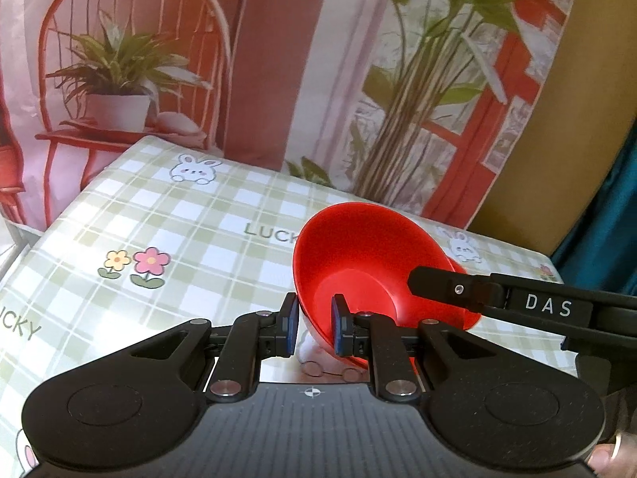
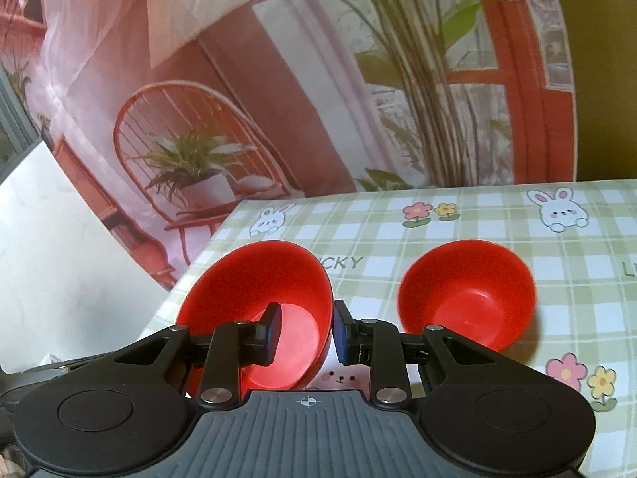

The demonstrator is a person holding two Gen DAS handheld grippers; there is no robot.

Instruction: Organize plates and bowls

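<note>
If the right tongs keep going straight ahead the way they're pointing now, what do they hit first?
Probably the checked tablecloth: the right tongs already grip the red bowl by its rim. The second red bowl sits off to the right of that line, though depth is uncertain.

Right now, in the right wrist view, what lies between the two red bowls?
Only bare checked tablecloth, printed with part of the word LUCKY, lies between the held red bowl and the free red bowl, as the right wrist view shows.

A green checked tablecloth (image 1: 191, 239) lies before a printed plant backdrop (image 1: 278, 59).
</note>
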